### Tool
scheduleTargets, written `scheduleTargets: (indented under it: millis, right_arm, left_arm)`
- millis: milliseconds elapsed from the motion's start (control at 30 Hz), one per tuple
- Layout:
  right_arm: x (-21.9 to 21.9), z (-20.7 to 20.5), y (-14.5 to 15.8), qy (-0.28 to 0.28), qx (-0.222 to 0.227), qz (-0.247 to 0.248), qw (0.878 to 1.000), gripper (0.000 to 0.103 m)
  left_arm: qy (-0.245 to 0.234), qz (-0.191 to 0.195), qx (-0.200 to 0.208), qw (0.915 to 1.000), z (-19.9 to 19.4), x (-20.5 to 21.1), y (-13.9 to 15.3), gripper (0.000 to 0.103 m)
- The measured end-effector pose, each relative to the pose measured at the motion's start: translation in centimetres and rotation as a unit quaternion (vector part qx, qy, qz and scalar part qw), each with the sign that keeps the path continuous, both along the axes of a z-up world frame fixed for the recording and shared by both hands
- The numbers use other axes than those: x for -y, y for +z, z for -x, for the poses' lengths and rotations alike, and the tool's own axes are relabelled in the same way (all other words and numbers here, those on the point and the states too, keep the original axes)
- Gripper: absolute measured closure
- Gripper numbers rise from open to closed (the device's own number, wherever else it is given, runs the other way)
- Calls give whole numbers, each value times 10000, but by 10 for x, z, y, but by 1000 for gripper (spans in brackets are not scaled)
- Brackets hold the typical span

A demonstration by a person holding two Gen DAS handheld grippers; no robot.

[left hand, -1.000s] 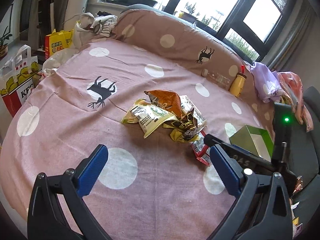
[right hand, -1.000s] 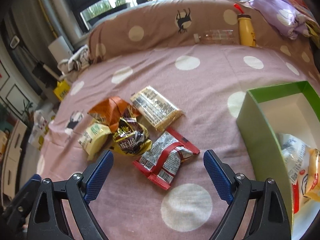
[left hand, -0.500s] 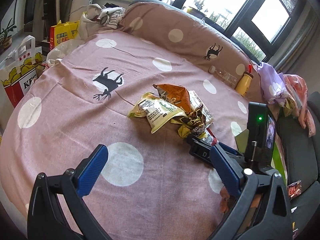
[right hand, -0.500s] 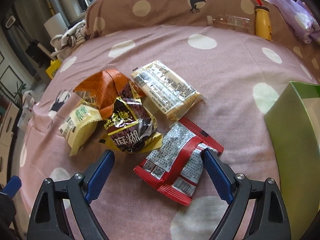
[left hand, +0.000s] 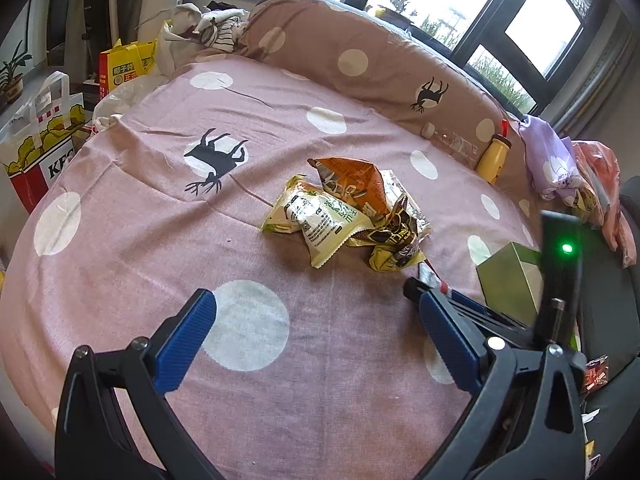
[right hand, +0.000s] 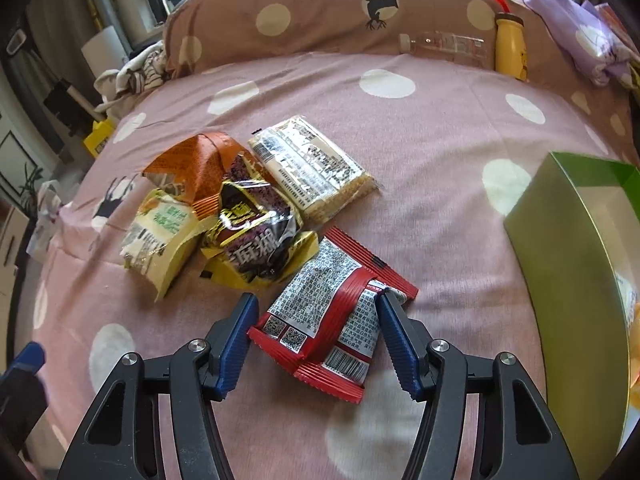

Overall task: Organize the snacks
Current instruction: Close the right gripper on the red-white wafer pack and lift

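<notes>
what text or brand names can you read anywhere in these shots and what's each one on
"KFC" (the C partly cut off): red and white paper bag beside the bed.
"麻糊", large characters: black and yellow snack packet.
Green characters on the pale yellow packet: too blurred.
Fine print and barcodes on the red packet: too small.
Characters on the yellow bag: unclear.

Green box [right hand: 576, 272] running off the right edge, its contents mostly hidden, red packet [left hand: 434, 280] lying almost wholly behind a gripper finger, packet print staying too small to read.
</notes>
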State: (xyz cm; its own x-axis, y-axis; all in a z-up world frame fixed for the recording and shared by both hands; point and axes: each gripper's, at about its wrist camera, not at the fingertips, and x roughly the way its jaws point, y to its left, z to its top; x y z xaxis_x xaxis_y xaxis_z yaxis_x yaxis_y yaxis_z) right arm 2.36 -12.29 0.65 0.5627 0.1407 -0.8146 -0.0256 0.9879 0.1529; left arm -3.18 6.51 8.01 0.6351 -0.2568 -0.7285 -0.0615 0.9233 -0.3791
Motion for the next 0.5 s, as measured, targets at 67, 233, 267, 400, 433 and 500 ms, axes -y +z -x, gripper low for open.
scheduleTargets:
  millis: [67,233,267,400,433,500]
  right_arm:
    - [3,11,5,39,-17,-115,9999,40]
    - [9,34,7,226,-257,-403,9986,40]
    - [10,37,5,242,-334,-466,9981,40]
    - [7,36,-6,305,-690,-471,9960,40]
    - [6,36,-7,320,-716,-433,9960,40]
    - [5,37,-6,335,-729,-438,9958,39]
  left_arm:
    - [-1,-10,-17,10000,0,0,-1,1]
    - [17,-6,-39,10000,-1,1,-2,1]
    - [22,-10,-51,10000,-1,1,-2,1]
    - [0,-30,-88,10000,-1,2,-3,1]
    - [-6,-34,-93,10000,-1,2,-4,1]
    - [-9,-44,-113,9999,-1,4,-4,1]
